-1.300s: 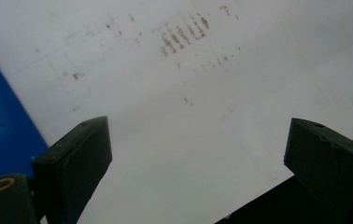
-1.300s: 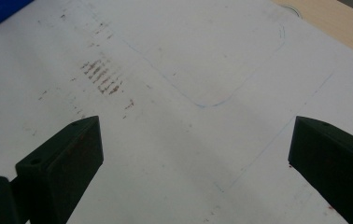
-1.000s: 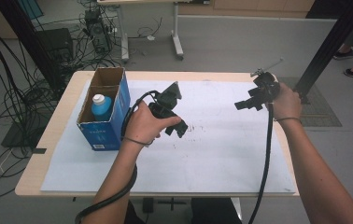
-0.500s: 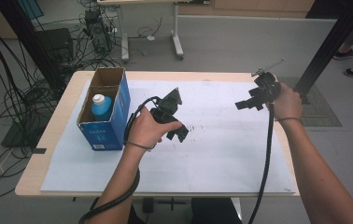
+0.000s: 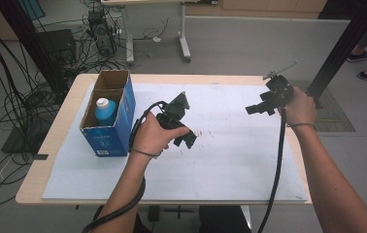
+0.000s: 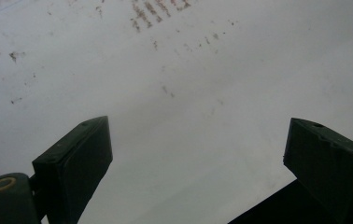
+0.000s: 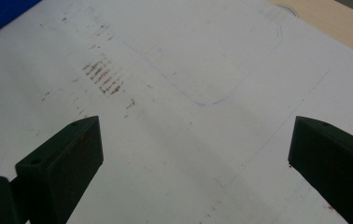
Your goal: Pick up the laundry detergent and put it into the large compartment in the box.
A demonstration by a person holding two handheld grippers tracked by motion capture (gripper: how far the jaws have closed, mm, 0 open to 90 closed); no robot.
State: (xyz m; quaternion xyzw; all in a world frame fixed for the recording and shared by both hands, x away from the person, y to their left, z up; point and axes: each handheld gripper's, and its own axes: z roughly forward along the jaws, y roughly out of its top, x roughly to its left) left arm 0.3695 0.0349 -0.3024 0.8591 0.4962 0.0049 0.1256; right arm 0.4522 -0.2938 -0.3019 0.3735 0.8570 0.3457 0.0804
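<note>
Both pairs of jaws are spread wide and nothing is held or touched between them. Between the jaws of the left gripper (image 6: 198, 154) only the white paper sheet (image 6: 202, 84) is seen, matte and smooth, with a patch of short brown scuff marks (image 6: 142, 11) lying beyond the jaw tips and scattered specks to the side of the nearer jaw. The jaws themselves are flat, blunt, dark blocks with squared corners. Between the jaws of the right gripper (image 7: 195, 154) the same paper is seen, crossed by a thin pencilled outline with a rounded corner (image 7: 202, 102) ahead of the gap, and a ladder of brown scuffs is found ahead of the jaw at the lower left. In the high view the left gripper (image 5: 179, 131) is held low over the middle of the sheet, while the right gripper (image 5: 269, 102) is raised near the sheet's far right edge, well apart from the other. Outward from the left jaws, a blue cardboard box (image 5: 108, 124) with open brown flaps is stood near the table's left edge, and a blue bottle with a white cap (image 5: 105, 110) is set upright inside its nearer compartment. A wide stretch of bare paper is left between the two grippers, and a band of pale wooden tabletop (image 5: 172, 77) is exposed around the sheet.
</note>
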